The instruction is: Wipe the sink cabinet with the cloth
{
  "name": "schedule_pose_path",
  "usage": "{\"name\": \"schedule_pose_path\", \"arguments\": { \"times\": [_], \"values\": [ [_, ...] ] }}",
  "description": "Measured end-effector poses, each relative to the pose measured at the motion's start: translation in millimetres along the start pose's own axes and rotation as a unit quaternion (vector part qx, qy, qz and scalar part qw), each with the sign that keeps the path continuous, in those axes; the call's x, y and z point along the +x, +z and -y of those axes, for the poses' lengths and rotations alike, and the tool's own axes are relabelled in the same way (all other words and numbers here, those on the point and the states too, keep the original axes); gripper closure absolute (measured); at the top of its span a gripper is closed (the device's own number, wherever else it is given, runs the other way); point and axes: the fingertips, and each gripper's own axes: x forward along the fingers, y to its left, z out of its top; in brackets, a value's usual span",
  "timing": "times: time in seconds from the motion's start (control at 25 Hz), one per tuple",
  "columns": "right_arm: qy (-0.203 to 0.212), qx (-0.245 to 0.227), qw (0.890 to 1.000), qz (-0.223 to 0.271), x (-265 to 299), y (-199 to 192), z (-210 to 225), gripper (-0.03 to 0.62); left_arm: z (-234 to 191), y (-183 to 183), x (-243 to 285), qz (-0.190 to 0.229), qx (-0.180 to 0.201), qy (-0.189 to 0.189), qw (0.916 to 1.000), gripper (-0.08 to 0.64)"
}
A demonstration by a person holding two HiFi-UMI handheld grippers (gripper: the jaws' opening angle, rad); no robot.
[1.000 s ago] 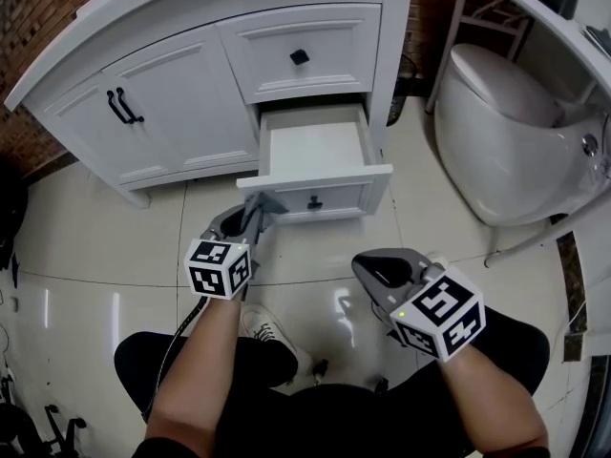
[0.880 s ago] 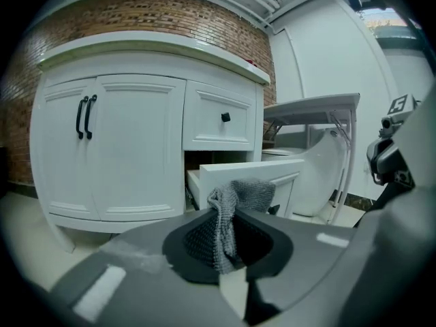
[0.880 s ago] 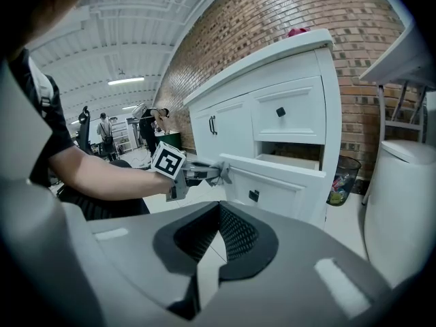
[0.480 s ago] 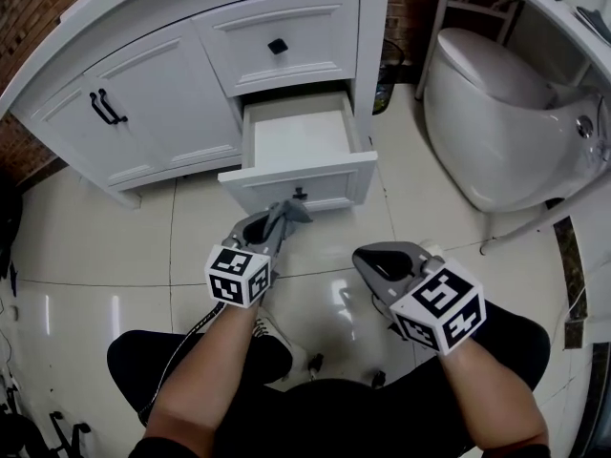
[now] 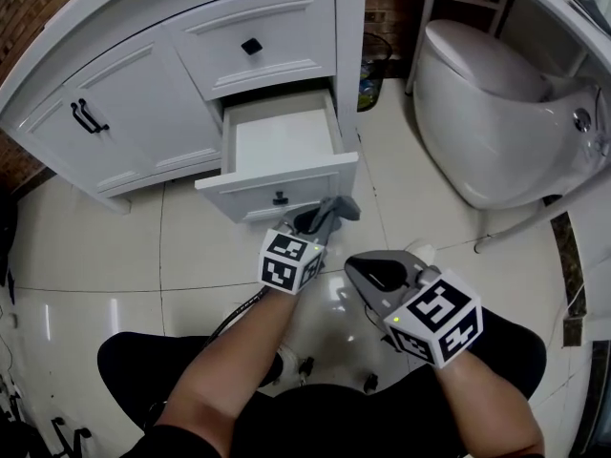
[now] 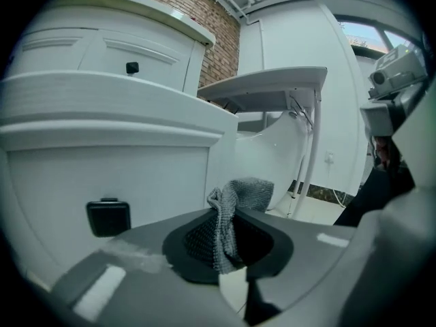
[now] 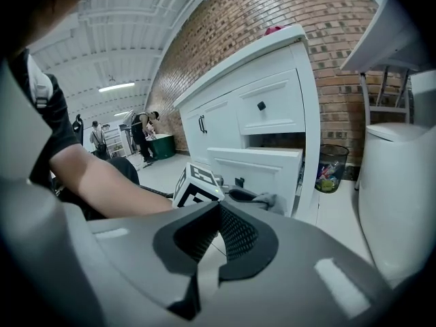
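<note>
The white sink cabinet (image 5: 134, 74) has its lower right drawer (image 5: 277, 141) pulled out, with a black knob (image 5: 280, 198) on the drawer's front. My left gripper (image 5: 323, 219) is shut on a grey cloth (image 5: 342, 208) just below the right end of that front. In the left gripper view the cloth (image 6: 238, 196) sticks up from between the jaws, close to the drawer front (image 6: 102, 169). My right gripper (image 5: 374, 273) hangs lower, over the floor. Its jaws are shut with nothing in them. In the right gripper view (image 7: 214, 237) it points toward the cabinet (image 7: 266, 101).
A white toilet (image 5: 487, 122) stands right of the cabinet. A small bin (image 5: 370, 84) sits between them by the brick wall. The floor is glossy tile (image 5: 95, 256). The person's legs and a shoe are below the grippers. People stand far back in the right gripper view.
My left gripper has carried the cloth to the right along the drawer front, from its left end to its right end. The right gripper has barely moved.
</note>
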Motion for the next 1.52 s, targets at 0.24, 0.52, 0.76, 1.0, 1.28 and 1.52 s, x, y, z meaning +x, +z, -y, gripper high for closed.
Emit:
{"name": "schedule_pose_path", "arguments": {
  "times": [0.24,0.52,0.76,1.0,1.28,1.52],
  "values": [
    [0.000,0.012,1.000,0.005,-4.4,-2.9,7.4,0.588,12.8,1.2,18.6,0.002,-0.003,-0.011,0.9999,0.522],
    [0.002,0.014,1.000,0.004,-5.0,-4.8,8.1,0.588,-1.8,-6.0,15.1,-0.002,-0.019,0.008,0.9998,0.523],
    [0.005,0.010,1.000,0.003,-2.8,-1.7,5.1,0.588,-30.7,-21.2,-7.6,-0.010,-0.035,0.040,0.9985,0.522],
    [0.012,-0.001,1.000,0.001,5.0,4.6,-4.5,0.588,-66.5,-38.6,-45.7,-0.011,-0.056,0.083,0.9949,0.522],
    [0.020,-0.017,1.000,-0.009,17.6,9.6,-20.1,0.588,-112.3,-54.8,-94.9,-0.005,-0.090,0.141,0.9859,0.523],
    [0.019,-0.030,0.999,-0.010,24.1,15.1,-24.6,0.588,-140.8,-54.4,-128.7,-0.002,-0.103,0.178,0.9785,0.523]
  ]
}}
